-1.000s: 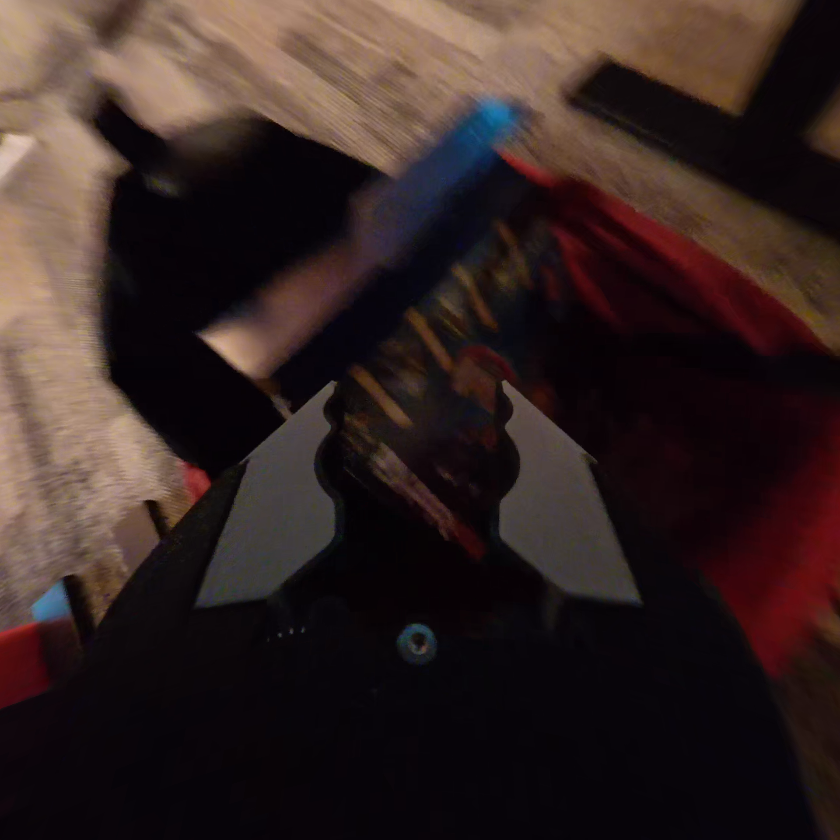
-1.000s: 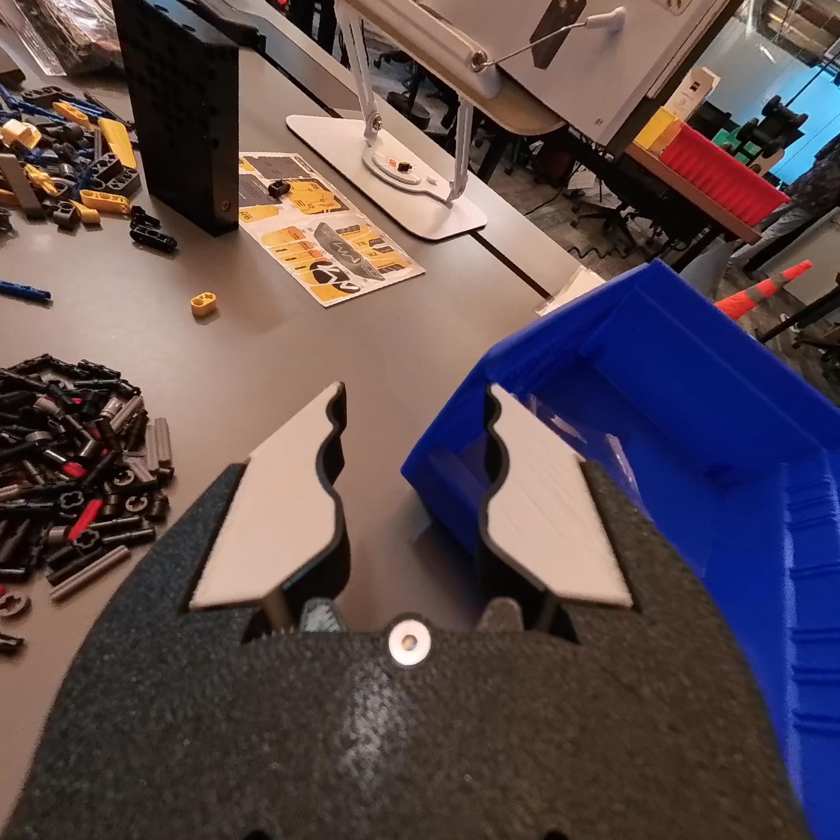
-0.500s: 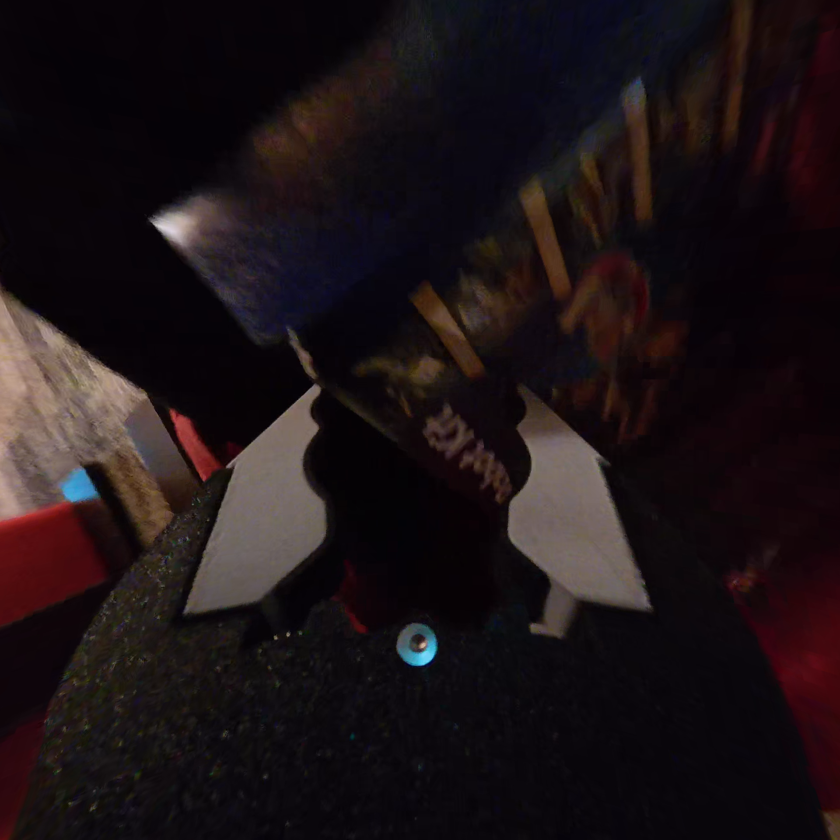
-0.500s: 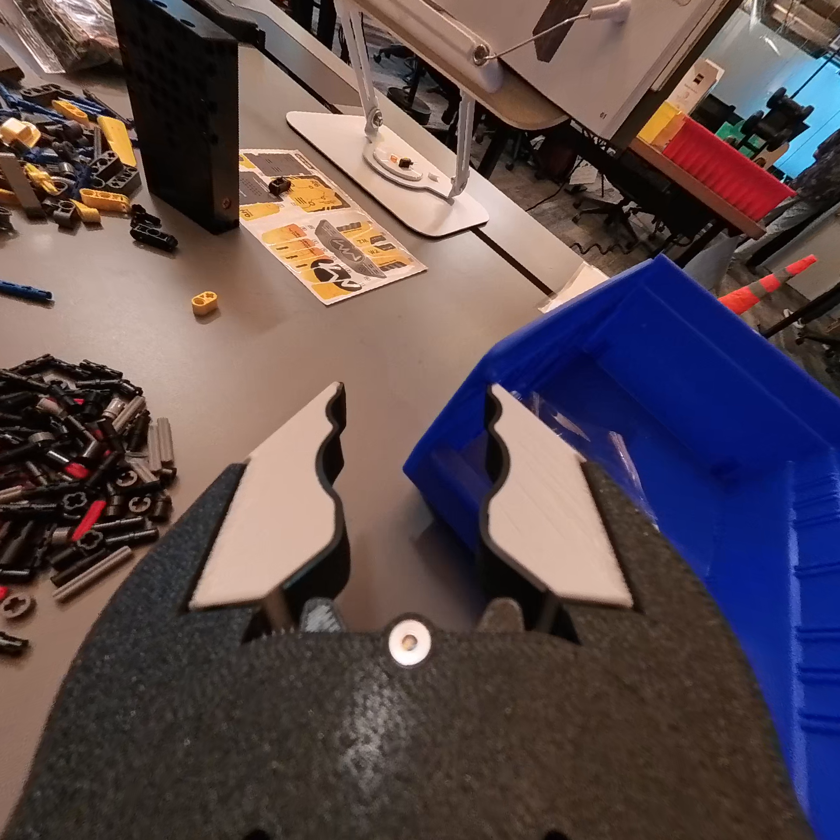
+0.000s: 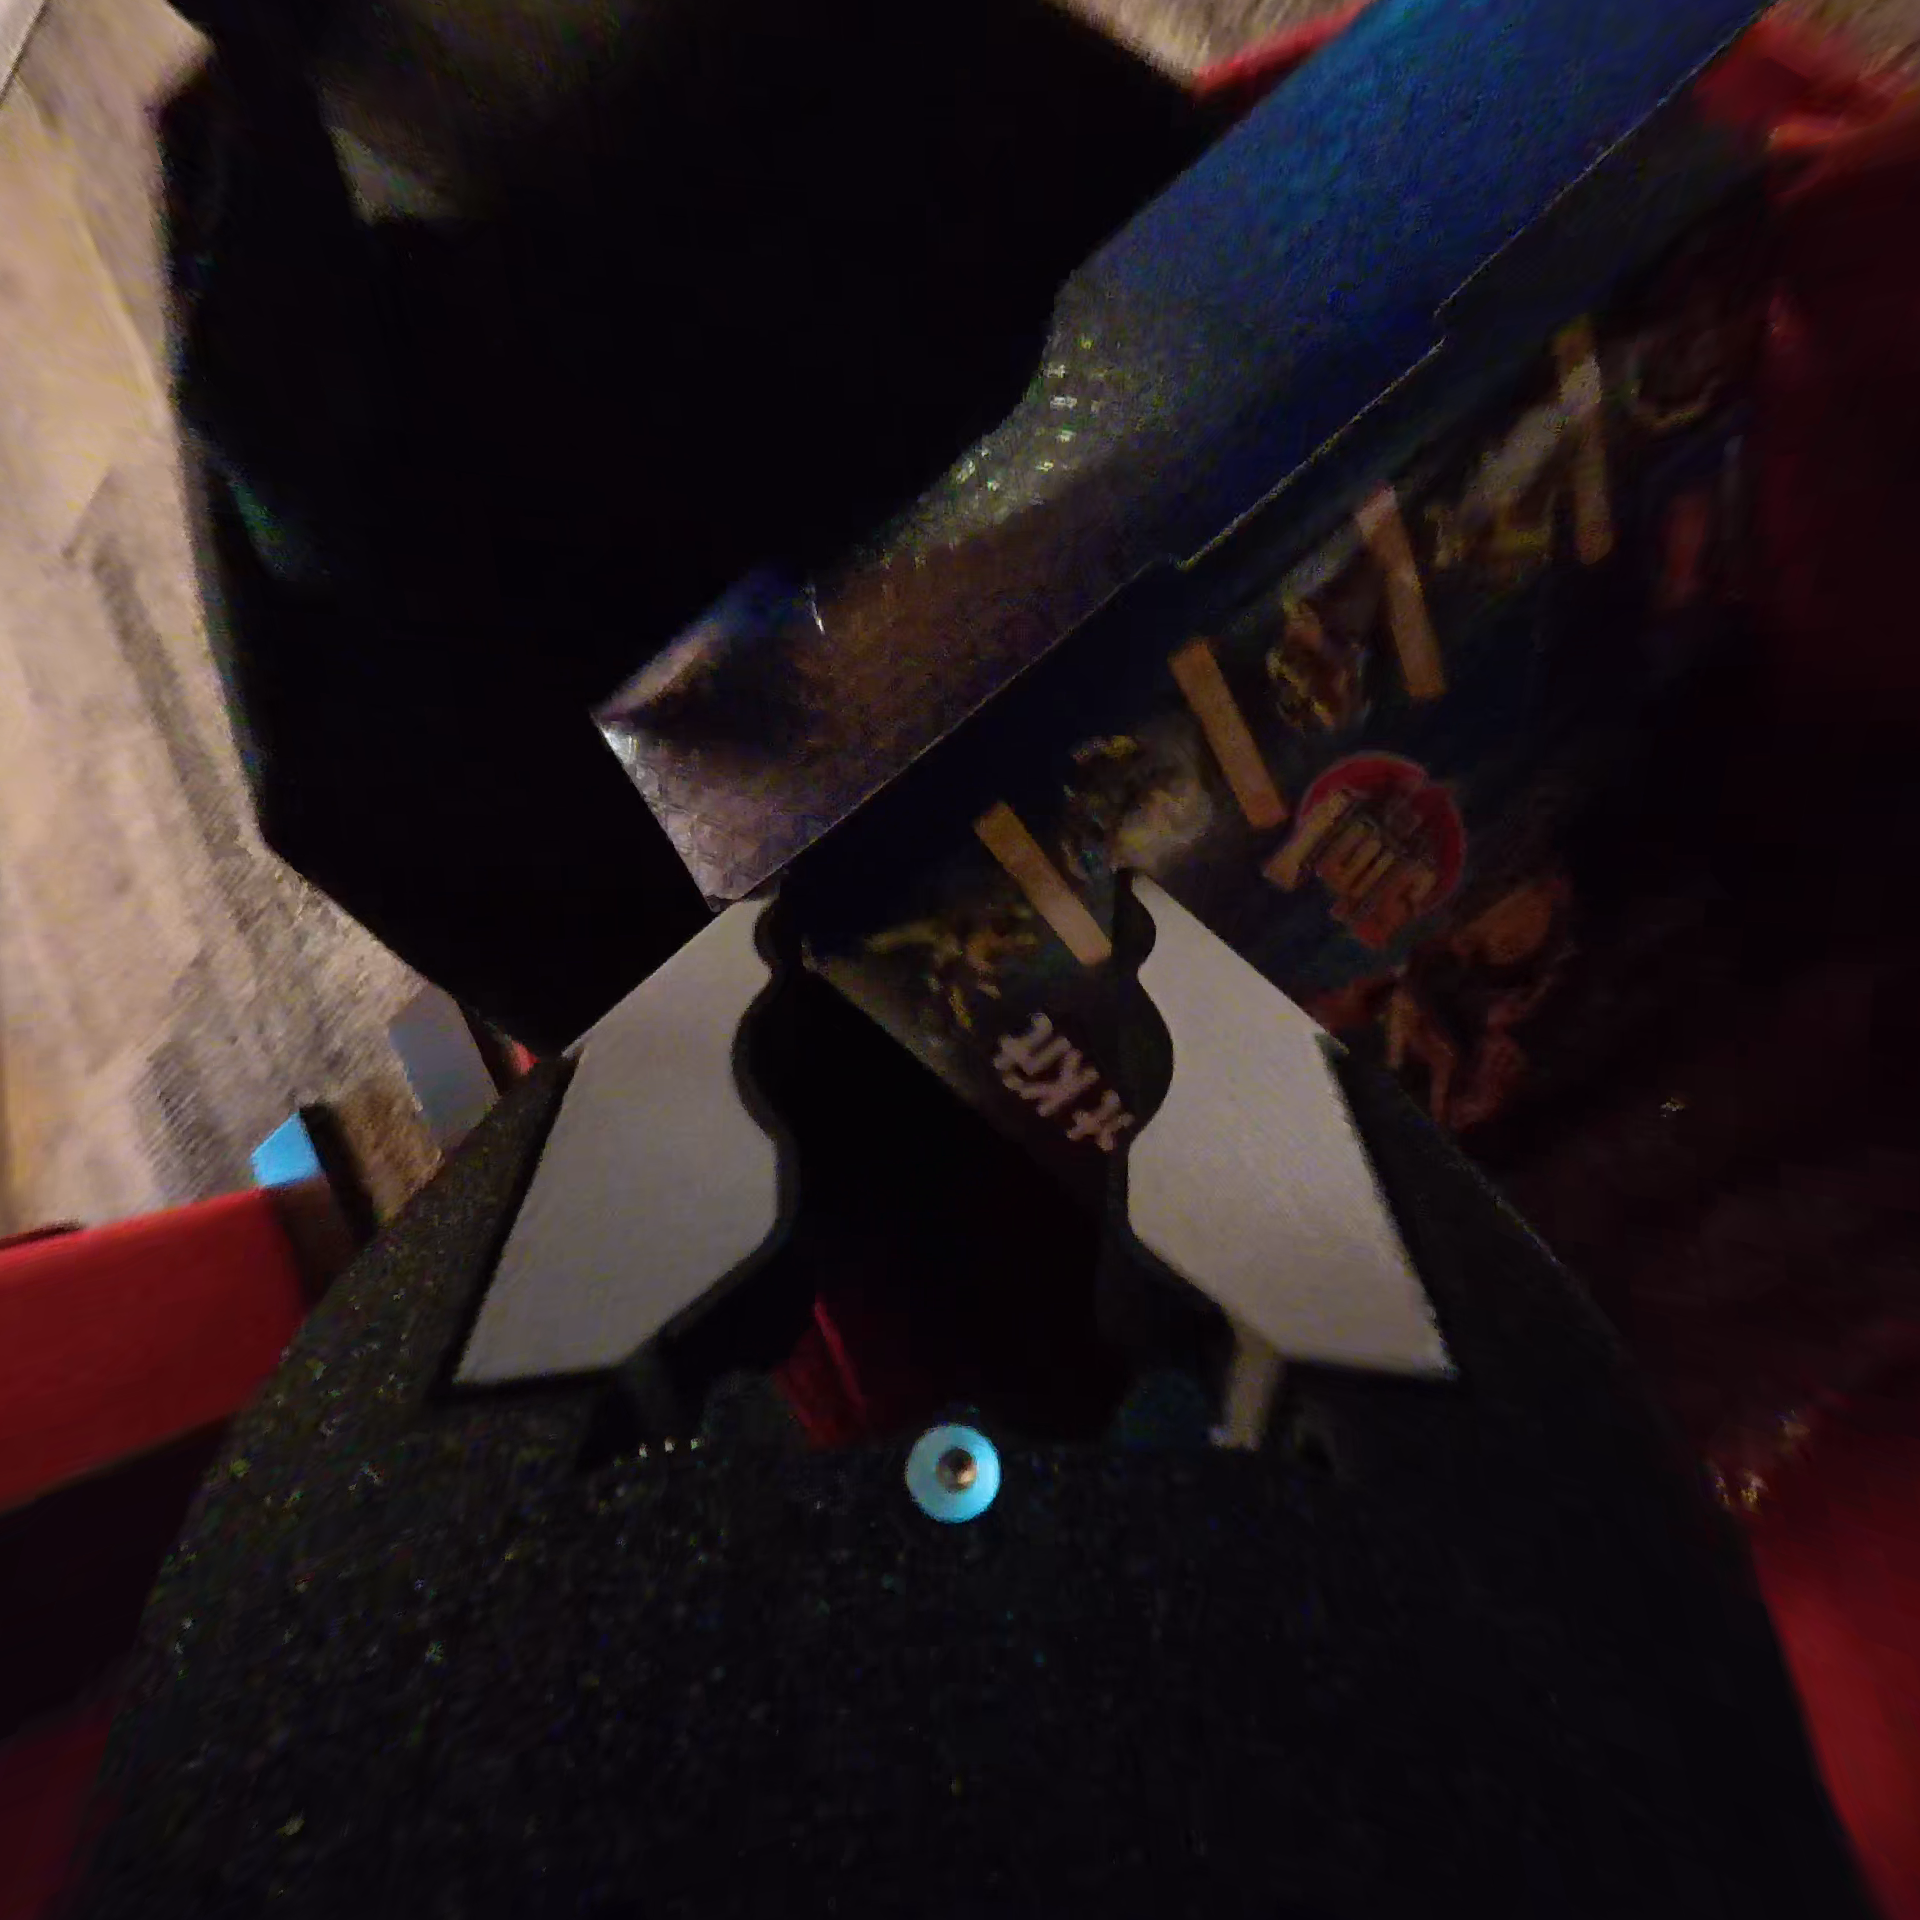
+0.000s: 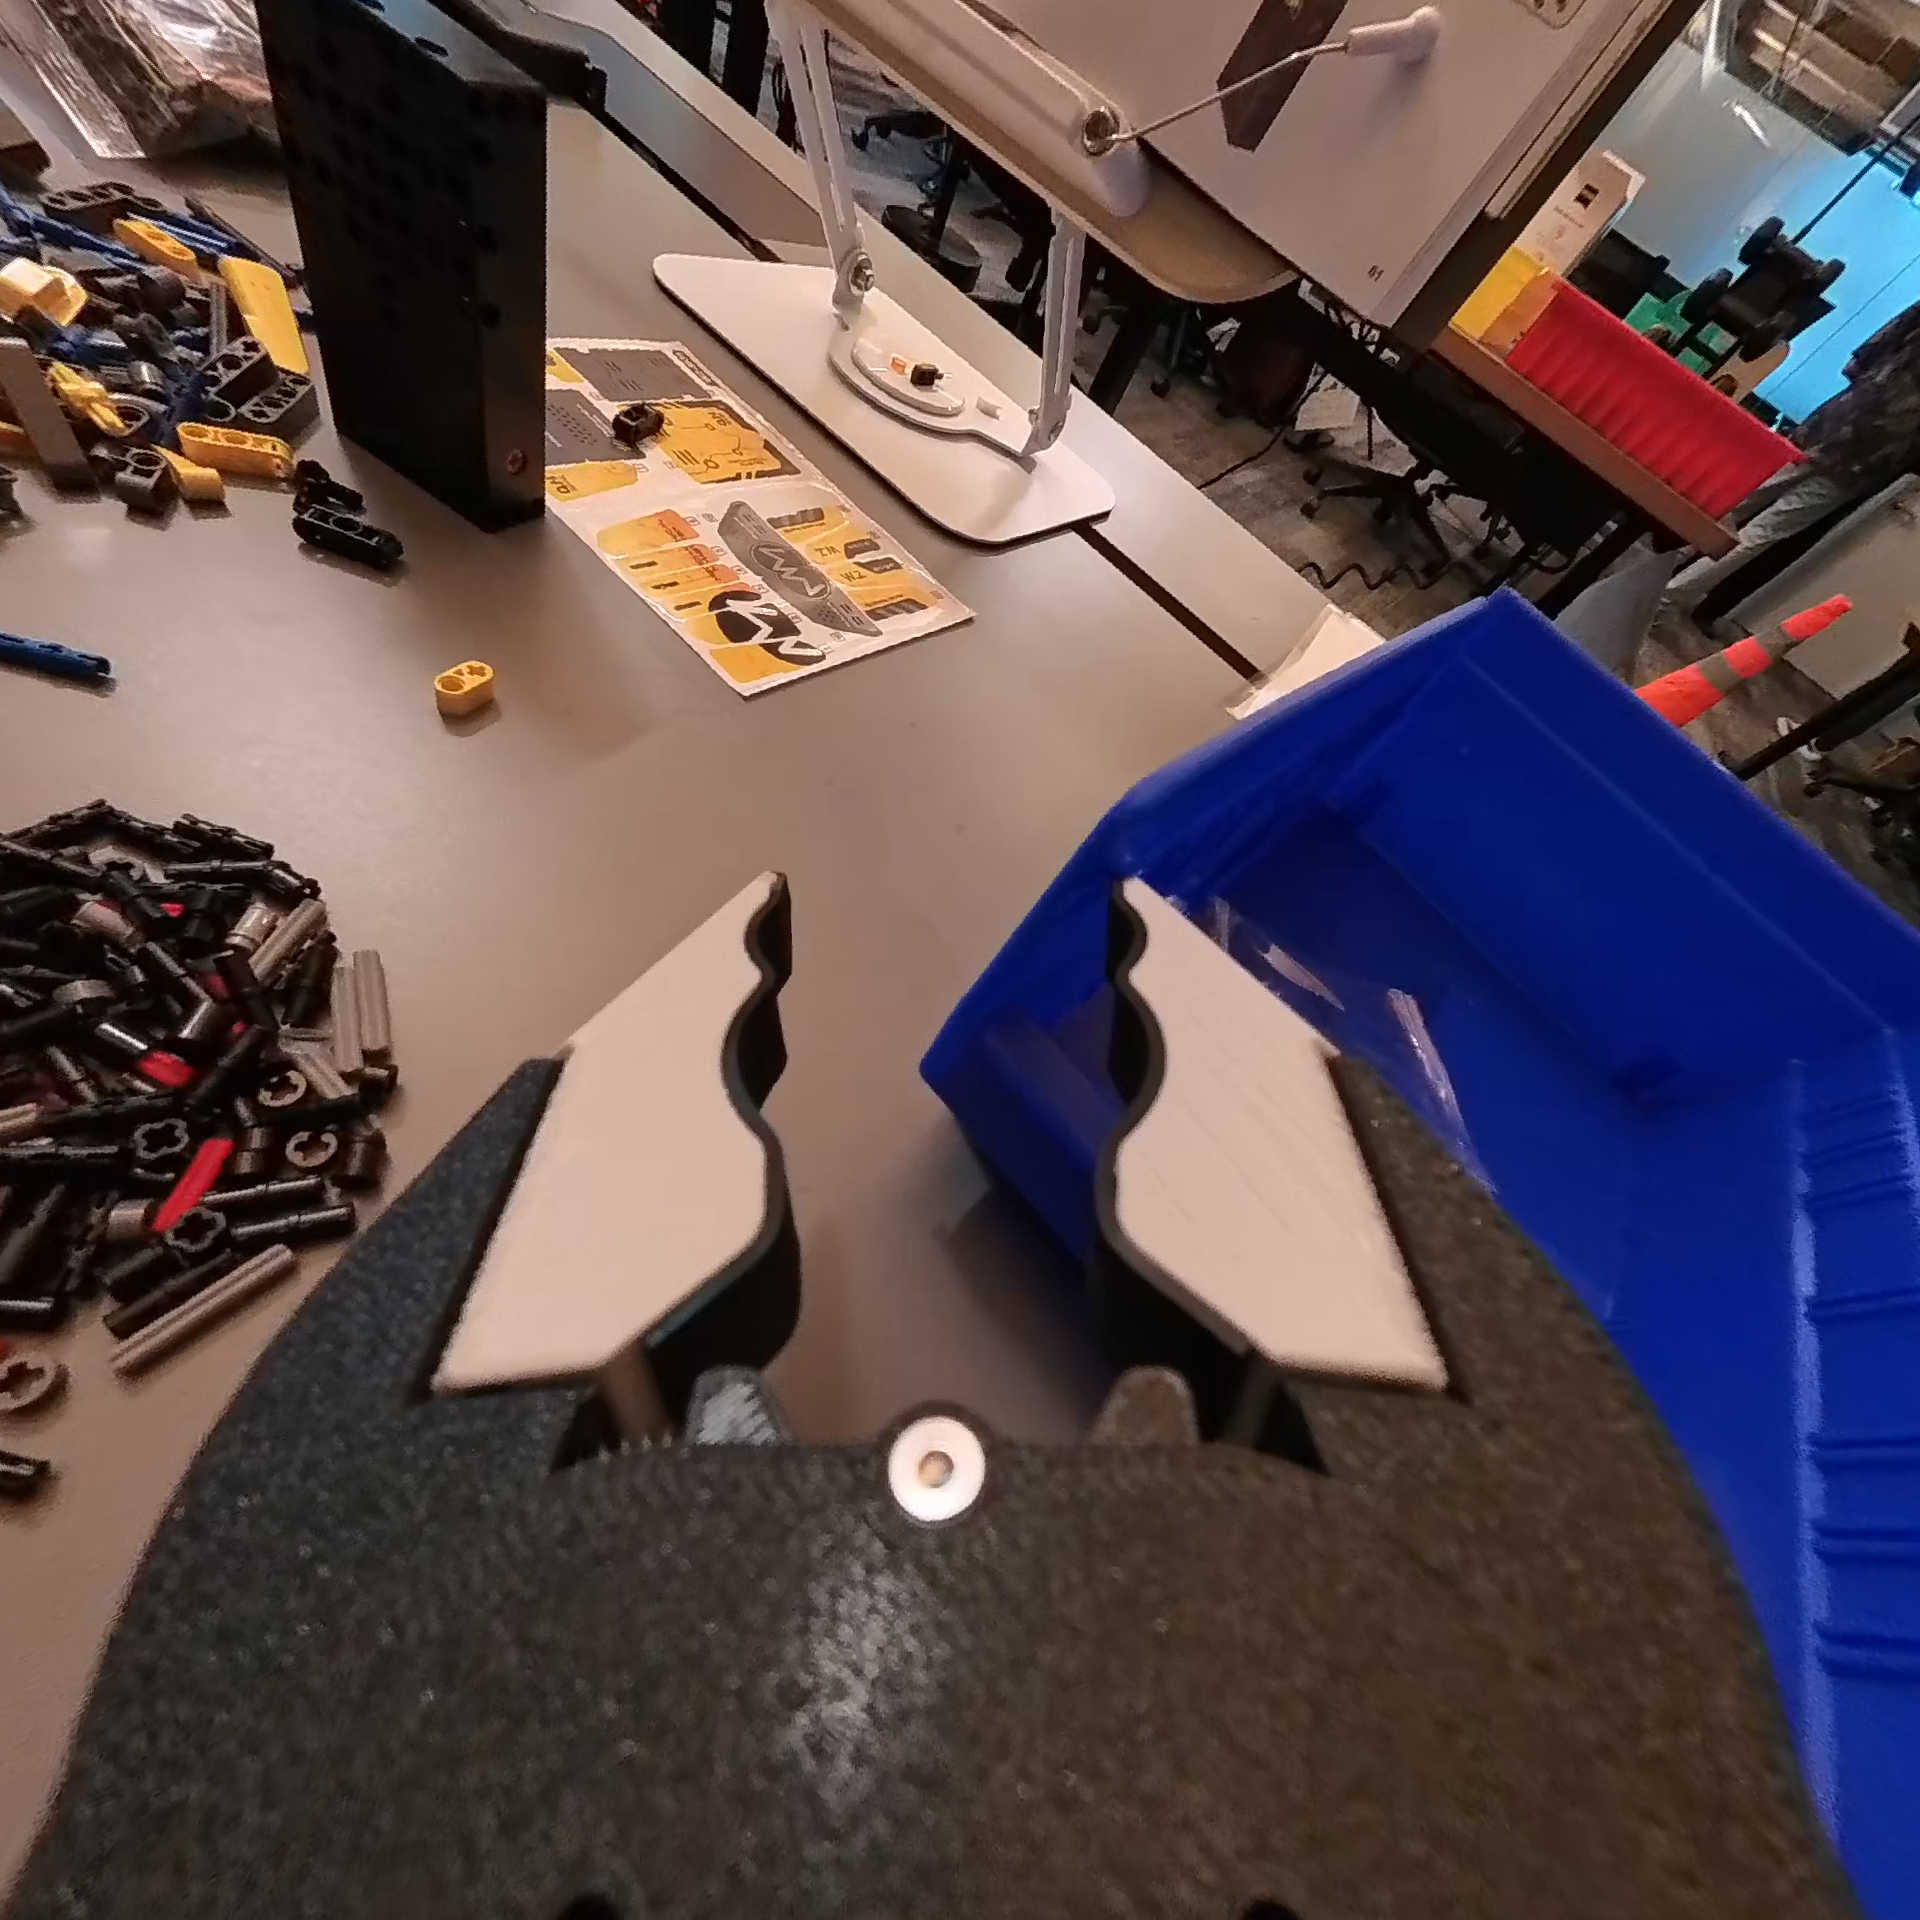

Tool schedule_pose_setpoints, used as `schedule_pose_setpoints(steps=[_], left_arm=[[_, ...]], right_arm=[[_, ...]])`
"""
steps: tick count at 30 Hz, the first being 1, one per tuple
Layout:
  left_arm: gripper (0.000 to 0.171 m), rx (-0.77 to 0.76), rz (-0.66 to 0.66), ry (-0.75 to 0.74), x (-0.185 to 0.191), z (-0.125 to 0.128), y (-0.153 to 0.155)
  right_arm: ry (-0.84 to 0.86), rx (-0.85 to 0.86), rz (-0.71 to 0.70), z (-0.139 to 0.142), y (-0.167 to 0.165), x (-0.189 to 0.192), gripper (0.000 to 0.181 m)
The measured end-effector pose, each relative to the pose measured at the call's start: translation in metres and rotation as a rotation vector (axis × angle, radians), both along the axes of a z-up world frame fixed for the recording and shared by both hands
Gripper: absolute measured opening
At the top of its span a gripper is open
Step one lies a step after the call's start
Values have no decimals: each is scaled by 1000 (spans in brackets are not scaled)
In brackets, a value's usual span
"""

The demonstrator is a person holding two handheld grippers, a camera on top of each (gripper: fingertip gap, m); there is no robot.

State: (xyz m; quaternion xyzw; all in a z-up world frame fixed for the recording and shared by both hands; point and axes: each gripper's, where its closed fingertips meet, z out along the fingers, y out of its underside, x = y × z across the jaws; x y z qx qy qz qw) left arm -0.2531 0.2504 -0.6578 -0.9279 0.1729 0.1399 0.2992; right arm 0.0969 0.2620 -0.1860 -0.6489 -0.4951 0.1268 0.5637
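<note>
My left gripper [image 5: 951,914] is shut on the corner of a dark blue printed cardboard box [image 5: 1299,582], which slants up to the right. The view is dark; a red container [image 5: 125,1309] shows around and below the box, and a black shape [image 5: 623,364] lies behind it. My right gripper [image 6: 948,914] is open and empty, just above the grey table [image 6: 623,810]. Its right finger [image 6: 1226,1143] overlaps the near corner of a blue plastic bin [image 6: 1558,831]. A pile of black and grey pins [image 6: 156,1039] lies to its left.
A sticker sheet [image 6: 748,561], a small yellow piece [image 6: 465,688], a black upright block [image 6: 416,260], loose yellow and blue parts [image 6: 135,312] and a white stand base [image 6: 883,395] lie farther back. Grey carpet [image 5: 104,727] shows left of the red container.
My left gripper has swung with the box still in it, closer to the black shape and into darker surroundings. My right gripper has barely moved.
</note>
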Motion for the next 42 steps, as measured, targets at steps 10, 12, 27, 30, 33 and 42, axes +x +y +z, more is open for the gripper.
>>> schedule_pose_setpoints(steps=[10, 12, 27, 30, 33, 42], left_arm=[[0, 184, -278, 107, 69, 21, -17], [0, 321, -178, 170, 44, 45, 0], [37, 78, 94, -96, -5, 13, 33], [38, 273, 274, -113, -34, 38, 34], [39, 142, 286, -257, -27, 9, 19], [41, 297, 681, -1230, -21, 29, 26]], right_arm=[[-16, 0, -4, -2, -1, 0, 60], [-13, -2, -3, -2, 0, 0, 60], [-19, -2, 1, -3, -1, -1, 60], [-17, -4, 2, -2, -1, -1, 60], [-15, -7, 1, -2, -1, 0, 60], [-33, 0, -4, -3, -2, -1, 61]])
